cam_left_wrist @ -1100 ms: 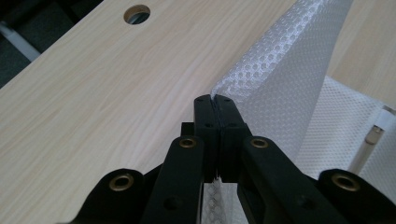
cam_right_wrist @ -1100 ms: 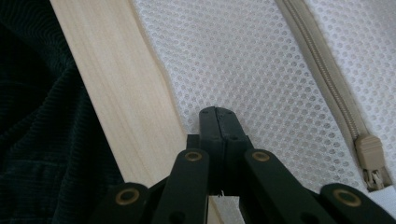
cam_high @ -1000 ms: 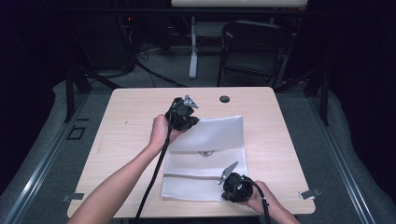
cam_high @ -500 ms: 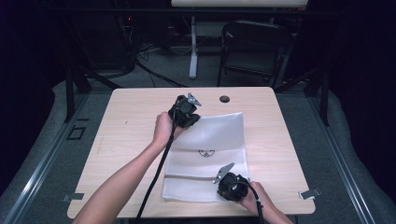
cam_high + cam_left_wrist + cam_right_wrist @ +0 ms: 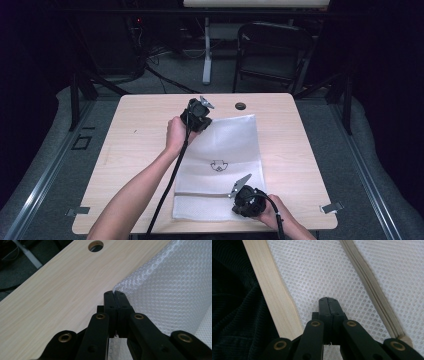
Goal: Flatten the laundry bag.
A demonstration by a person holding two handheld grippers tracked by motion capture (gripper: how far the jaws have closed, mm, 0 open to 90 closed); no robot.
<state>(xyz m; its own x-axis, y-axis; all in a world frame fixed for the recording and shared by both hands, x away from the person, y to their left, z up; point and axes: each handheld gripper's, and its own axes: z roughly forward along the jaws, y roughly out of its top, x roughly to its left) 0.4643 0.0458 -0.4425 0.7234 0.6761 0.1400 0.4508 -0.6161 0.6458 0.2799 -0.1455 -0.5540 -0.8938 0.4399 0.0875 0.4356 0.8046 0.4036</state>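
Light wooden table (image 5: 135,165), white mesh zip bag (image 5: 225,150) lying flat on it

Mesh bag (image 5: 227,165): white perforated cloth, matt, beige zipper (image 5: 372,287). Tabletop (image 5: 140,145): pale wood grain, smooth. Left hand-held gripper (image 5: 115,295): matt black plastic, brass rivets.

The bag (image 5: 220,165) lies on the table (image 5: 135,150), right of its middle, reaching the near edge. A hole (image 5: 241,105) sits in the tabletop just behind the bag. A chair (image 5: 272,55) stands behind the table.
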